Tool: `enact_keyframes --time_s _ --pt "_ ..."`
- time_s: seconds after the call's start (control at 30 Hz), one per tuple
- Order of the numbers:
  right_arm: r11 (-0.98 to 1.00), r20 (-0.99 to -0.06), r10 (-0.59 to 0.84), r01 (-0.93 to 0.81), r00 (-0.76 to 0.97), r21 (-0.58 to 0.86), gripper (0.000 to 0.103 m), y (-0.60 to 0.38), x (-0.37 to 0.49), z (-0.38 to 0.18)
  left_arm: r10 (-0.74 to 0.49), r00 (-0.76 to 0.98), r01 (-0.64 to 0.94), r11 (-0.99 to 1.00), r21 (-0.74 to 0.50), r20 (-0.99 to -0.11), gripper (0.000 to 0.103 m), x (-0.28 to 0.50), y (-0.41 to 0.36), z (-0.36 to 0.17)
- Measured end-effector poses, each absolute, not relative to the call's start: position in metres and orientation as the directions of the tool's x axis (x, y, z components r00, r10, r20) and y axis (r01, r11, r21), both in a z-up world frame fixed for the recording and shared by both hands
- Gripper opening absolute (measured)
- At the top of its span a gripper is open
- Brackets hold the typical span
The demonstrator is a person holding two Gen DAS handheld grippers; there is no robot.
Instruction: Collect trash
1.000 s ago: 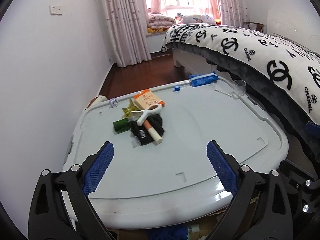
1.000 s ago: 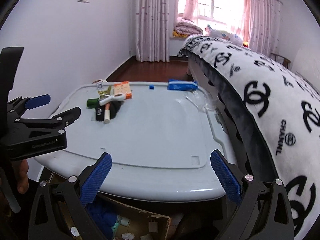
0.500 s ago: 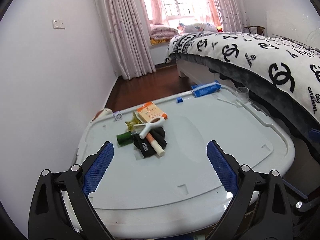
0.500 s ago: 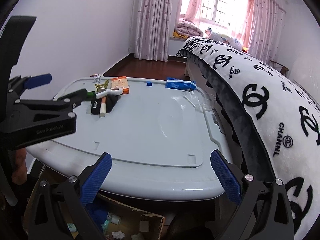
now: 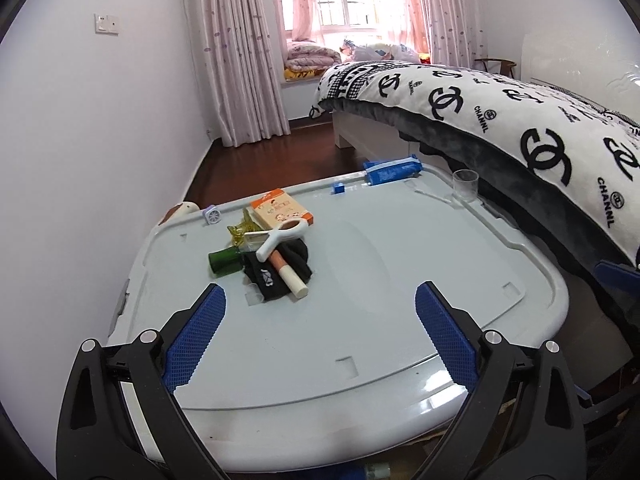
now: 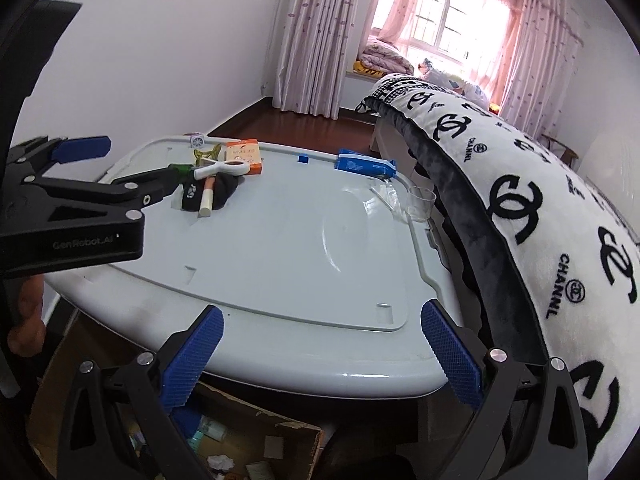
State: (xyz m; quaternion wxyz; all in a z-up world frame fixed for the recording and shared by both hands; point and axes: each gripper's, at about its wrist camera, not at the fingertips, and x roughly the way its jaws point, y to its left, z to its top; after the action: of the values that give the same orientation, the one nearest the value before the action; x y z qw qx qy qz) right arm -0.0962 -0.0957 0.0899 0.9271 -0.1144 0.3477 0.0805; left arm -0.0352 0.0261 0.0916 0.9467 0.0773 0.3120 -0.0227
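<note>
Blue-padded, both our left tongs (image 5: 320,332) and right tongs (image 6: 320,354) hang spread wide and empty (nothing touched) while the trash pile (image 5: 276,256) lies ahead, far-left on the desk (image 5: 400,300).

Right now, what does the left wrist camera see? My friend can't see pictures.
The open left gripper hangs over a pale grey plastic lid holding a small pile of trash: a green bottle, black cloth and white-handled tool. A clear plastic cup stands beside a black-and-white patterned bed cover.
</note>
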Motion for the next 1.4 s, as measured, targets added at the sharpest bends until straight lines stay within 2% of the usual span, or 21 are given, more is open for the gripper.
enact_keyframes --time_s 0.17,0.47,0.63,0.83,1.0,1.17,1.4 --pt "0.952 -0.664 0.058 -0.241 0.746 -0.188 0.098 -0.091 -0.099 0.087 0.055 0.806 0.056 0.984 0.168 -0.589 0.093 -0.037 0.025 0.089" --pt "0.949 -0.663 0.059 -0.248 0.746 -0.195 0.098 -0.089 -0.102 0.086 0.017 0.821 0.100 0.980 0.173 -0.571 0.093 -0.045 0.017 0.092" --pt "0.949 -0.665 0.059 -0.249 0.745 -0.195 0.098 -0.088 -0.102 0.086 -0.018 0.804 0.109 0.987 0.118 -0.594 0.093 -0.040 0.022 0.091" --pt "0.948 -0.668 0.060 -0.252 0.742 -0.194 0.098 -0.088 -0.100 0.086 -0.051 0.830 0.122 0.988 0.091 -0.555 0.093 -0.048 0.023 0.099" --pt "0.968 -0.675 0.094 -0.226 0.731 -0.110 0.098 -0.094 -0.092 0.090 -0.028 0.823 0.094 0.992 0.087 -0.568 0.093 -0.047 0.019 0.095" --pt "0.992 -0.686 0.101 -0.123 0.720 0.016 0.098 -0.106 -0.074 0.096 0.017 0.811 0.024 0.998 0.064 -0.585 0.093 -0.046 0.026 0.092" --pt "0.993 -0.684 -0.008 -0.076 0.730 -0.093 0.098 -0.085 -0.057 0.100 0.013 0.787 -0.026 1.000 -0.012 -0.617 0.093 -0.045 0.048 0.088"
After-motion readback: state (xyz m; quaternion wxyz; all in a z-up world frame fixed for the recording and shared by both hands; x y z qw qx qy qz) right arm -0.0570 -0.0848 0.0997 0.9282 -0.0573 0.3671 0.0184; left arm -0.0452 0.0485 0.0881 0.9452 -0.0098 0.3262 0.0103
